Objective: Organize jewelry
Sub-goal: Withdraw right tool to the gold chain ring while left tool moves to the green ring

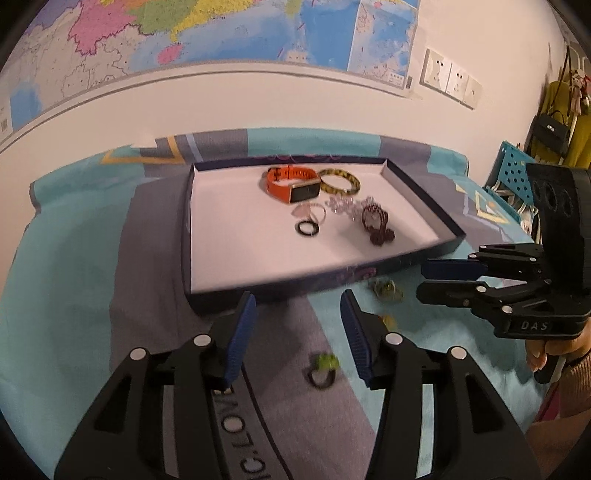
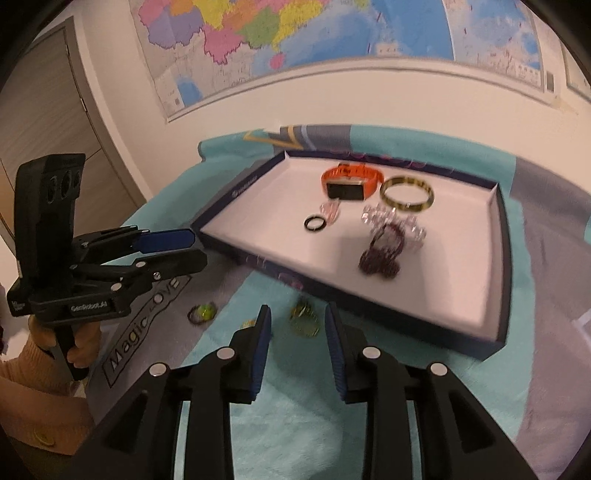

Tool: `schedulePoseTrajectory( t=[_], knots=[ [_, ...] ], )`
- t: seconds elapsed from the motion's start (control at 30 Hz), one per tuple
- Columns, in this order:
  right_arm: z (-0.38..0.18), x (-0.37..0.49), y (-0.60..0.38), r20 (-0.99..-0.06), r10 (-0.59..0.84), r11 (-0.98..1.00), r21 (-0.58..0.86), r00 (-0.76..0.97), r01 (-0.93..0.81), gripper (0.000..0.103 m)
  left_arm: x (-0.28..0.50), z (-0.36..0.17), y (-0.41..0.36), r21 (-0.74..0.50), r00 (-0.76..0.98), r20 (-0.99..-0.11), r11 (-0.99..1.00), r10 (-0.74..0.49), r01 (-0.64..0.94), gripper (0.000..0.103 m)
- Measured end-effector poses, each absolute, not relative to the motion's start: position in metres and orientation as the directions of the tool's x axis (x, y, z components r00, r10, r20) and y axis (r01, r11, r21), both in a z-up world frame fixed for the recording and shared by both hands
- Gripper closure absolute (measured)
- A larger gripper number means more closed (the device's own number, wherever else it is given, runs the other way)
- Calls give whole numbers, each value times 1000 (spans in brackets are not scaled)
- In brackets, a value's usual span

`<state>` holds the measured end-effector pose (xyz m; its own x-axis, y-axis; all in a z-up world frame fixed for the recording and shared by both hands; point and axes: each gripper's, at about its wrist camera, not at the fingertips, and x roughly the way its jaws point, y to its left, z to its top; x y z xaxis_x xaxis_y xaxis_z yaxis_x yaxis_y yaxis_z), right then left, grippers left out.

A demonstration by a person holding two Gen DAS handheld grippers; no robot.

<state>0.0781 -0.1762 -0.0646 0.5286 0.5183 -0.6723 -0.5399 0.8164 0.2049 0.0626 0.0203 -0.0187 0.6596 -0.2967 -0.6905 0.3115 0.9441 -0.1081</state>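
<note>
A dark-rimmed tray (image 1: 187, 221) (image 2: 505, 258) with a white floor lies on the cloth. It holds an orange watch (image 1: 291, 184) (image 2: 347, 184), a yellow bangle (image 1: 339, 181) (image 2: 406, 194), a crystal bracelet (image 1: 341, 205), a dark red bead bracelet (image 1: 376, 223) (image 2: 382, 251) and a black ring (image 1: 307, 228) (image 2: 316, 223). In front of the tray lie a green ring (image 1: 323, 367) (image 2: 202, 313), a green-gold piece (image 1: 386, 288) (image 2: 304, 319) and a small gold piece (image 1: 388, 319). My left gripper (image 1: 299, 299) (image 2: 199, 249) is open and empty. My right gripper (image 2: 297, 310) (image 1: 423, 278) is open, its tips either side of the green-gold piece.
A teal and grey printed cloth (image 1: 74, 295) covers the table. Behind it is a white wall with a map (image 1: 221, 29) and sockets (image 1: 450, 79). A blue perforated basket (image 1: 513, 166) and hanging bags (image 1: 554, 129) are at the right. A door (image 2: 55, 110) stands left.
</note>
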Motion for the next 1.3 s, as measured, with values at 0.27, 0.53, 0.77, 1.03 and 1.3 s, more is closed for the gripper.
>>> schedulePoseTrajectory(
  t=[0.27,0.53,0.77,1.03,1.3],
  knots=[
    [-75,80,-171,-688,506,826,211,520,-523,62,42,-31,15,-89,641,-707,936,-300,340,52],
    [-78,88,-163,-697,503,826,215,511,-521,62,34,-39,11,-83,615,-727,929,-305,362,52],
    [-78,91,-158,-696,500,828,211,515,-519,63,38,-44,7,-90,592,-742,922,-314,377,57],
    [-80,92,-156,-697,494,831,203,519,-518,64,42,-48,3,-94,571,-757,917,-318,387,68],
    [-80,91,-156,-695,500,828,210,516,-520,69,44,-49,3,-96,565,-764,921,-311,377,80]
  ],
)
